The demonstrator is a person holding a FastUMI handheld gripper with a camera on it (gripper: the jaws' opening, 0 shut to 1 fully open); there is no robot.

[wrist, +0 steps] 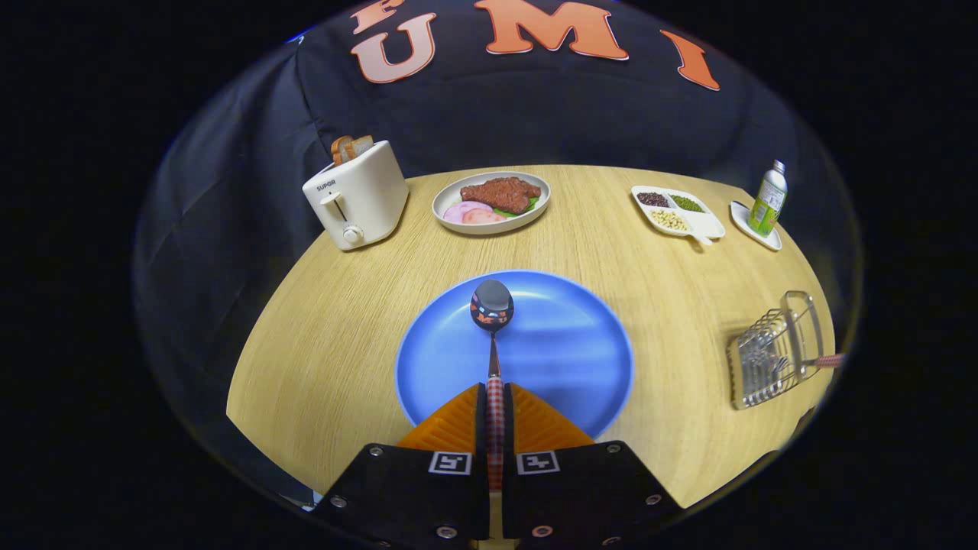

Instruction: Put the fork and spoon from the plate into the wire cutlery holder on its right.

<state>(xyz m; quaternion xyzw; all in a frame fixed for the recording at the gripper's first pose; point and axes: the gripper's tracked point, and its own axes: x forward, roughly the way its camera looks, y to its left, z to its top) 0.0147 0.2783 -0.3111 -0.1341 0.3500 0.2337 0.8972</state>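
Going left to right: a toaster [357, 195] with bread in the slots sits at about 10 o'clock from the plate, a dish of meat [490, 202] at 12, then a divided tray of beans [677, 211] and a green bottle [768, 200] on its little saucer out around 1 to 2 o'clock.

The gripper [495, 409] is closed on the spoon [493, 321], both fingers pinching the checked handle, bowl sticking out straight ahead over the blue plate [565, 344]. The holder [773, 353] is at 3 o'clock from the plate, near the table edge, and it looks like a fork [795, 359] is already in there with its checked handle poking out to the right. So I'd say the spoon is the last piece to go.

What could go sideways: the grip is far back on a thin handle, so the spoon can pivot or droop during the swing right. The holder is light wire and seems to be lying tipped over, so a clumsy poke might shove it off the edge instead of the spoon going in. The fork handle could also block the opening.

Surface is a round, light wood-grain table [344, 336], smooth, so stuff slides easily. Black cloth hangs behind it.
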